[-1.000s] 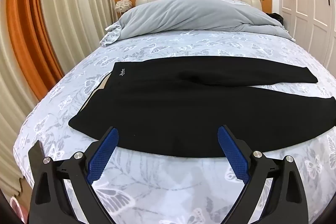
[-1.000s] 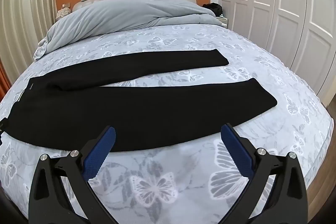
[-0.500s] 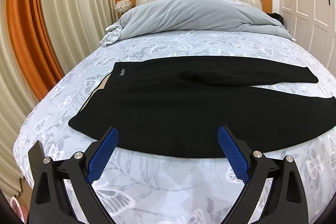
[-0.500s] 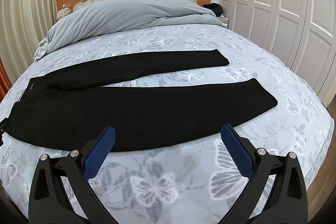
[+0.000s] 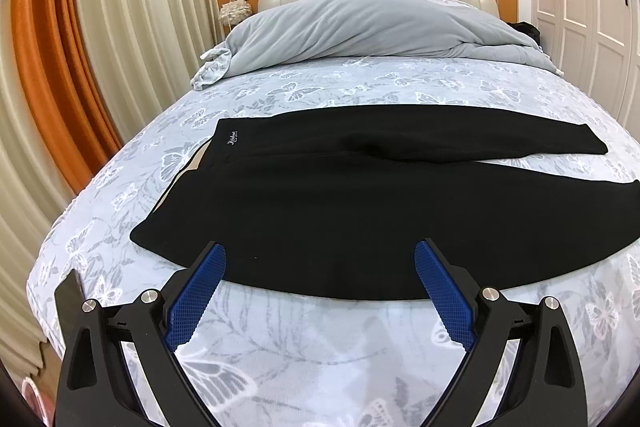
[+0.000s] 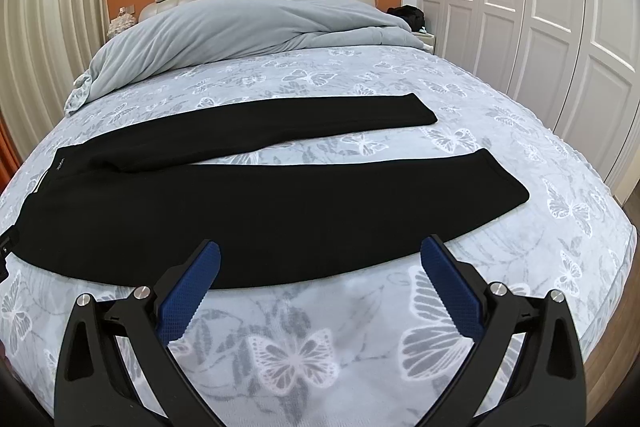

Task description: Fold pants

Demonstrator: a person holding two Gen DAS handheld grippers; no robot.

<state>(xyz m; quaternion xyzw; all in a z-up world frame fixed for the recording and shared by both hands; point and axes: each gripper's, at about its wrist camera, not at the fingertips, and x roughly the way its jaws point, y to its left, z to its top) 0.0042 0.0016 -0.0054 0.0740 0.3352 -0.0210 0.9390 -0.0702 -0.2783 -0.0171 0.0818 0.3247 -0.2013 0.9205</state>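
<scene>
Both claws spread and empty over black pants laid flat on the bed, no fold made yet.

From the left wrist view, our left gripper hangs with its blue pads wide apart, holding nothing, just above the near edge of the pants. The pants lie across the butterfly bedsheet with the waistband to the left and the two legs splayed to the right. From the right wrist view, our right gripper is likewise spread and empty over the near leg, with the far leg lying apart beyond it. We judge the first fold is leg over leg: we should pinch the near edge at the waist and near the hem, lift both together, and lay it squarely on the far leg so that the cloth does not bunch.
</scene>
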